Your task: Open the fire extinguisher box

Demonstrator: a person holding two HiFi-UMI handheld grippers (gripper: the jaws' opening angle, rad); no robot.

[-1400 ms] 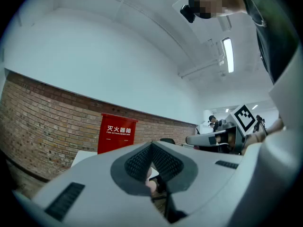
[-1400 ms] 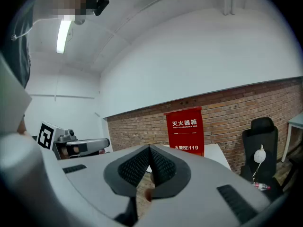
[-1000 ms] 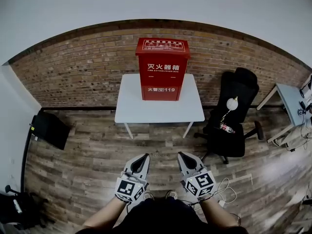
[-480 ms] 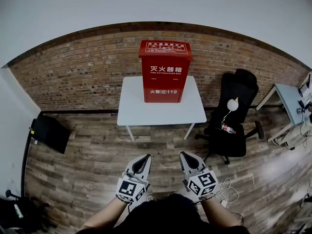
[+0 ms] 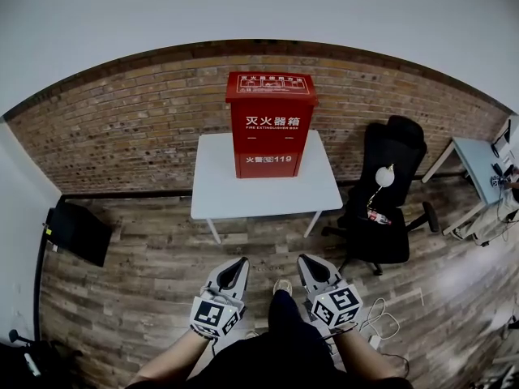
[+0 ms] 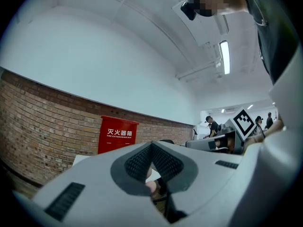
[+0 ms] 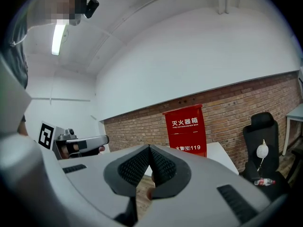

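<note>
- Room: a brick wall [image 5: 122, 128] runs across the back, and a wooden floor [image 5: 146, 274] fills the ground between it and the person. Neither has changed.
- White table [image 5: 219, 197]: it stands against the wall at the centre of the head view, well apart from the person. It shows slightly larger than a second ago, which is consistent with an approach.
- Fire extinguisher box [image 5: 272, 124]: red and upright, at the back of the table top by the wall, with its printed front facing the person. Front panel and top lid both appear shut. It is untouched.
- Office chair [image 5: 389, 193]: black, just right of the table and off the direct line to the box.
- Leg [image 5: 284, 331]: a dark trouser leg and a light shoe [image 5: 281, 286] now show between the two grippers, further forward than a second ago. This is judged a step towards the table.
- Left gripper [image 5: 238, 262]: held low and about level, pointing towards the box. Its own view shows the jaws closed together with nothing between the pads.
- Right gripper [image 5: 306, 261]: held beside the left, tilted slightly down. Its jaws are likewise closed and hold nothing.
- Assessment: this is the walk-up stage, and opening has not begun. The distance must be closed and a pair of jaws parted before any catch can be taken. No handle or latch can be made out from this distance.
</note>
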